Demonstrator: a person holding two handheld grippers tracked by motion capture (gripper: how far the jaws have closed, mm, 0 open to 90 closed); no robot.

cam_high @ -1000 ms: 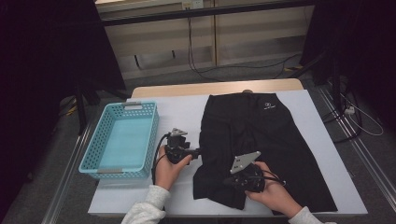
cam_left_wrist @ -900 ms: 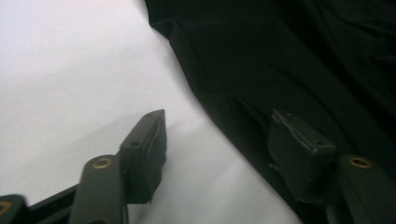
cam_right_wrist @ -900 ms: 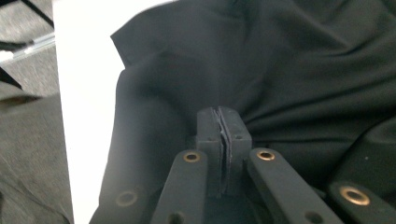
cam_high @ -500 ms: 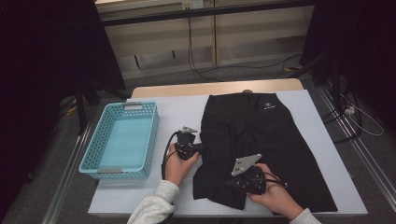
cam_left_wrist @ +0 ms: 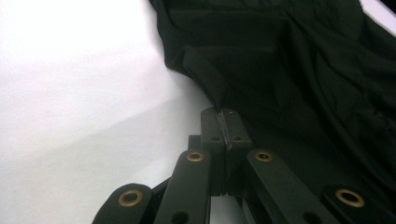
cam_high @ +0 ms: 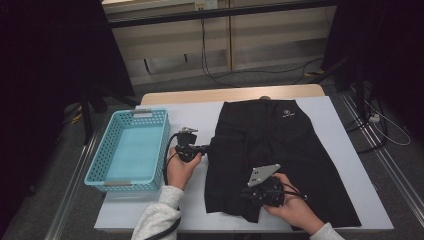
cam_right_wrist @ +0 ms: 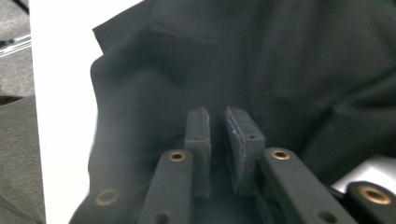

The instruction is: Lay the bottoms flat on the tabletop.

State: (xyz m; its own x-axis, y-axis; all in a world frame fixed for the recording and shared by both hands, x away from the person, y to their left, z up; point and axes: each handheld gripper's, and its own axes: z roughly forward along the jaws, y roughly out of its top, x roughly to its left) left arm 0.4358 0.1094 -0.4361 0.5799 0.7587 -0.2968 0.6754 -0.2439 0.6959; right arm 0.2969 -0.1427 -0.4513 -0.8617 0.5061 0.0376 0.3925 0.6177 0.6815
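Now, left gripper (cam_left_wrist: pixel 223 122) clamped on the edge of the black garment (cam_high: pixel 280 155), jaws just closed, right gripper (cam_right_wrist: pixel 224 126) slightly parted over the cloth, jaws just opening, blue basket (cam_high: pixel 107 152) beside.

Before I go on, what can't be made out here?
- Right tool, right gripper view: jaws slightly apart over the black garment; pinched cloth can't be told, dark on dark.
- Garment's near hem, high view: partly hidden by the right hand.
- Logo, high view: too small to read.
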